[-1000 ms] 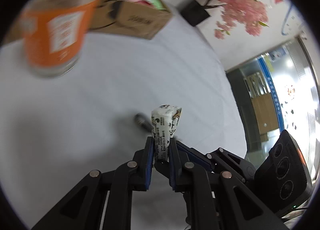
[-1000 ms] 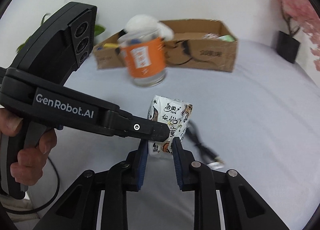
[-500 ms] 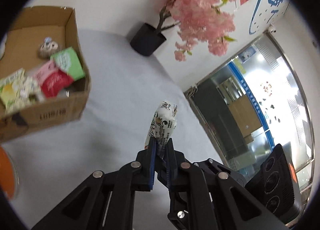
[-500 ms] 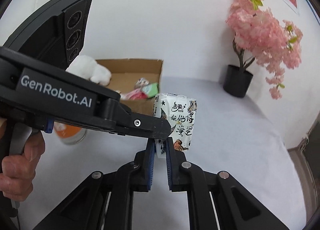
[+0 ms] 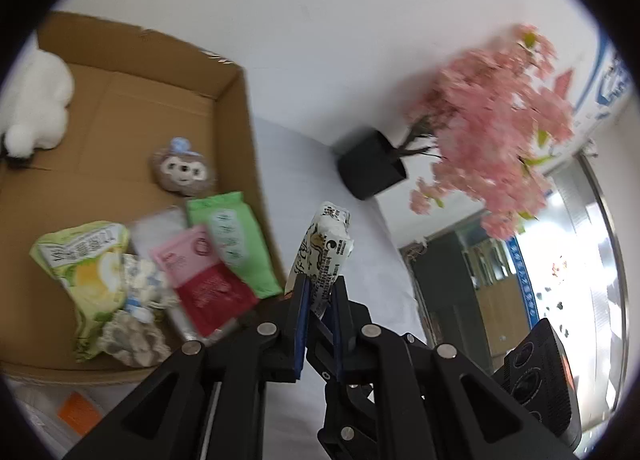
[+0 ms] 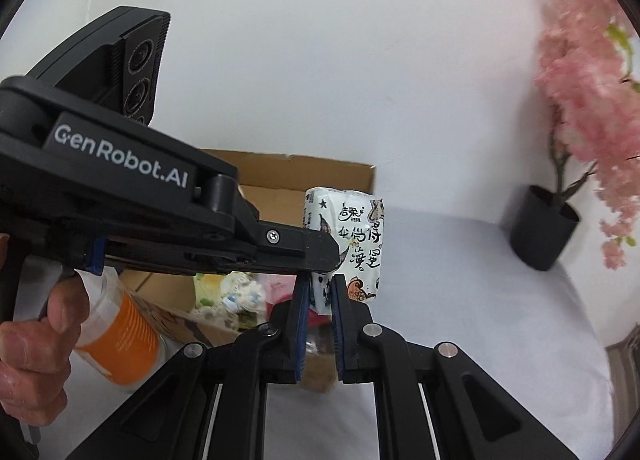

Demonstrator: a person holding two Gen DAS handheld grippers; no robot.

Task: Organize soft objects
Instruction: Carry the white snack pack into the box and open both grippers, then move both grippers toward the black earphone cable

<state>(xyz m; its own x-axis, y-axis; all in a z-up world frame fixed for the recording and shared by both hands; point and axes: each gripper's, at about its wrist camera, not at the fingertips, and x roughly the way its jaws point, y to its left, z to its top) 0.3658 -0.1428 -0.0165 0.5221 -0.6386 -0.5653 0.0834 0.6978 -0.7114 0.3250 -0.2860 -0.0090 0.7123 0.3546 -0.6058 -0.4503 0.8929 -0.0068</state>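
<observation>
Nearest the cameras, both claws pinch one white printed tissue pack (image 6: 347, 244): the right gripper (image 6: 320, 292) clamps its lower edge, and the left gripper (image 5: 319, 292) nips the same pack from the left side. Just beyond, to the left, stands an open cardboard box (image 5: 236, 107) holding soft packets and a plush toy (image 5: 182, 171). Farther right sits a potted pink blossom tree (image 5: 492, 131).

Packets (image 5: 216, 260) and a plush toy (image 5: 182, 173) are crowding the box's (image 5: 236, 131) near right corner; its brown floor behind is lying bare. The potted plant (image 5: 372, 169) is standing well apart on open tabletop (image 5: 304, 171).
</observation>
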